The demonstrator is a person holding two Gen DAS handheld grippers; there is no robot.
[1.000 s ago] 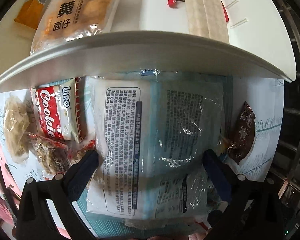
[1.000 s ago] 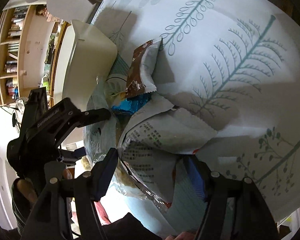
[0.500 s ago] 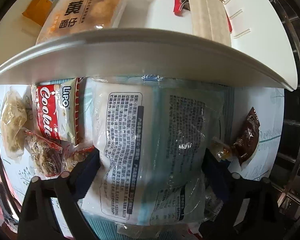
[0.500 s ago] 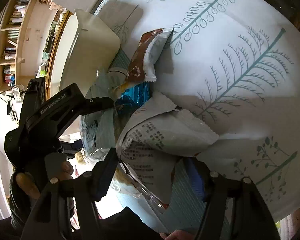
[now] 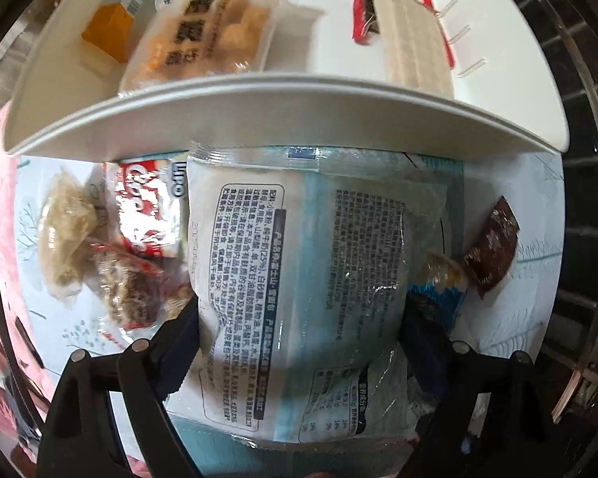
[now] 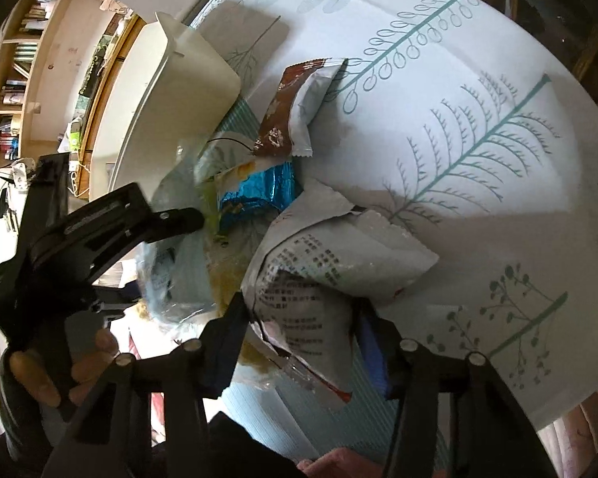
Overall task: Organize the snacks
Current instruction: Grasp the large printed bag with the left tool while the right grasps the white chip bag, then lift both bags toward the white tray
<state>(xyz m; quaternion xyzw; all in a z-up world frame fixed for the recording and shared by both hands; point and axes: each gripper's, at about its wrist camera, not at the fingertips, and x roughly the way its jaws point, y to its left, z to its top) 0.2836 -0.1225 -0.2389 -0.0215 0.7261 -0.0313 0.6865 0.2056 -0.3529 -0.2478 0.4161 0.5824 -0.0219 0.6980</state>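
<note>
One large pale-blue snack bag [image 5: 299, 279] lies just below the white tray [image 5: 259, 91], clamped by the closing left gripper [image 5: 299, 310]. The closing right gripper [image 6: 299, 318] pinches one torn white packet [image 6: 339, 263]. Three snacks sit in the tray. Leaf-patterned worktop [image 6: 478, 91]; bookshelves [image 6: 12, 79] beyond.

The red-and-white cookie packet [image 5: 151, 203] reads "LiPO" along its white edge, with a blurred red script beside it. The big clear bag [image 5: 299, 279] carries panels of small Chinese print, including "(25%)". The tray's pastry pack [image 5: 203, 36] shows large characters, too blurred to read.
</note>
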